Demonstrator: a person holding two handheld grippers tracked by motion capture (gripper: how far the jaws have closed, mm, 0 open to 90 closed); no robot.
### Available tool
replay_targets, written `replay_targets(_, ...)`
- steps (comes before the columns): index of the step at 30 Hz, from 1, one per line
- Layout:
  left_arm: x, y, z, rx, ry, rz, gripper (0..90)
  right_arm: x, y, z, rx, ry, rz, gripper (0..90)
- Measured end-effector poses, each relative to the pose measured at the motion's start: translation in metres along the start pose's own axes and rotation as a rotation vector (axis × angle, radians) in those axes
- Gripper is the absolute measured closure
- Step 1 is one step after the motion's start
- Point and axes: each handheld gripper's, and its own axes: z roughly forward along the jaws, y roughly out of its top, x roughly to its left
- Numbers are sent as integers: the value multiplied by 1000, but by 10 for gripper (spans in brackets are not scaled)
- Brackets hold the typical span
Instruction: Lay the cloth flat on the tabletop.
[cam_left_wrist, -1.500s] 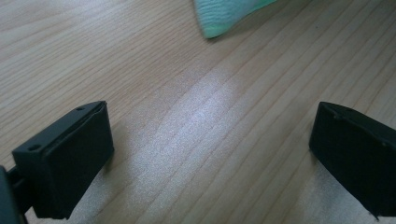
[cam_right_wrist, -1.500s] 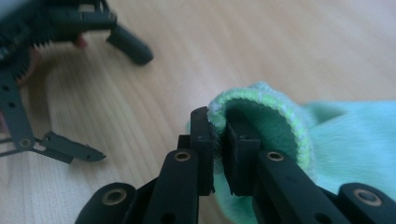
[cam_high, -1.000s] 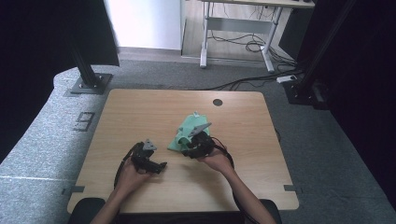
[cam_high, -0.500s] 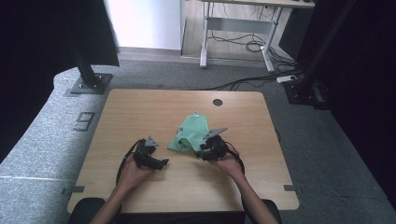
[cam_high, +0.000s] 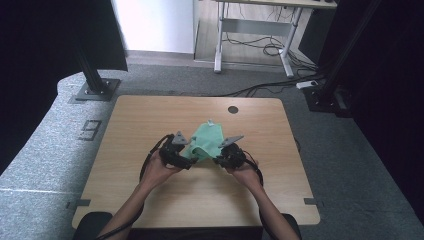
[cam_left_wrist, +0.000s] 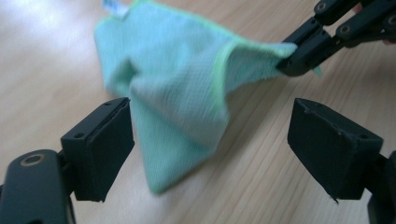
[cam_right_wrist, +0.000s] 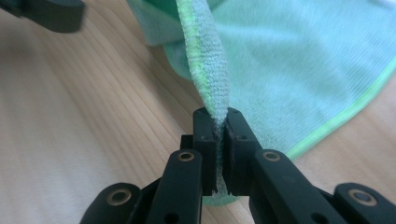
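Note:
A light green cloth (cam_high: 205, 142) with a brighter green hem lies bunched near the middle of the wooden table (cam_high: 150, 120). My right gripper (cam_right_wrist: 220, 119) is shut on a folded hem of the cloth (cam_right_wrist: 289, 60) and holds that edge a little off the wood. At the cloth's left side my left gripper (cam_high: 186, 161) stands open; its jaws have just been closing a little. In the left gripper view a hanging fold of the cloth (cam_left_wrist: 173, 79) lies ahead between the wide-apart jaws of the left gripper (cam_left_wrist: 210, 140), and neither pad touches it. The right gripper (cam_left_wrist: 292, 65) pinches the cloth at the upper right.
A round cable hole (cam_high: 233, 109) sits near the table's far edge. A white tag (cam_high: 210, 121) sticks out at the cloth's far end. Black stand bases (cam_high: 95, 90) rest on the grey floor beyond the table's left and right corners.
My left gripper moved right and up to the cloth's left side. My right gripper closed on the cloth's hem, which now stands raised between the two grippers.

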Motion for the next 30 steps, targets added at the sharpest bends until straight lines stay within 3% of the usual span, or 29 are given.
replay_targets(2,1,16,0,-8,-27,15,146,1,9,-14,-16,12,-17,840)
replay_targets(3,1,16,0,-8,-27,15,149,1,9,-14,-16,12,-17,840)
replay_targets(4,0,25,3,-2,-48,39,158,3,15,-22,-25,22,-28,840)
replay_targets(5,0,25,3,-2,-48,39,176,3,15,-22,-25,22,-28,840)
replay_targets(7,0,32,8,18,-89,80,221,5,21,-29,-36,22,-51,839)
replay_targets(9,-3,35,14,43,-104,110,385,7,26,-36,-50,19,-58,837)
replay_targets(10,-5,36,18,68,-87,141,574,7,29,-41,-61,11,-67,827)
replay_targets(11,-5,36,18,68,-87,141,649,7,29,-41,-61,11,-67,827)
replay_targets(12,-4,37,19,68,-85,136,705,7,30,-46,-75,-9,-66,787)
replay_targets(13,-2,37,19,61,-90,121,705,7,30,-46,-75,-9,-66,787)
replay_targets(14,1,37,18,41,-102,83,772,4,29,-49,-82,-24,-59,743)
replay_targets(16,10,38,15,20,-86,39,805,0,25,-51,-98,-32,-41,724)
replay_targets(17,10,38,15,20,-86,39,812,0,25,-51,-98,-32,-41,724)
replay_targets(18,17,37,12,14,-60,16,814,-4,21,-51,-100,-47,-19,714)
replay_targets(19,17,37,12,14,-60,16,814,-4,21,-51,-100,-47,-19,714)
replay_targets(20,27,35,9,-5,-68,-32,814,-10,15,-50,-97,-48,9,707)
replay_targets(21,27,35,9,-5,-68,-32,814,-10,15,-50,-97,-48,9,707)
replay_targets(22,34,33,7,-7,-47,-60,814,-15,10,-45,-94,-42,39,710)
replay_targets(25,40,31,6,-11,-39,-84,814,-19,5,-39,-81,-51,56,726)
replay_targets(30,57,22,3,-16,-29,-149,814,-26,1,-15,-67,-22,96,782)
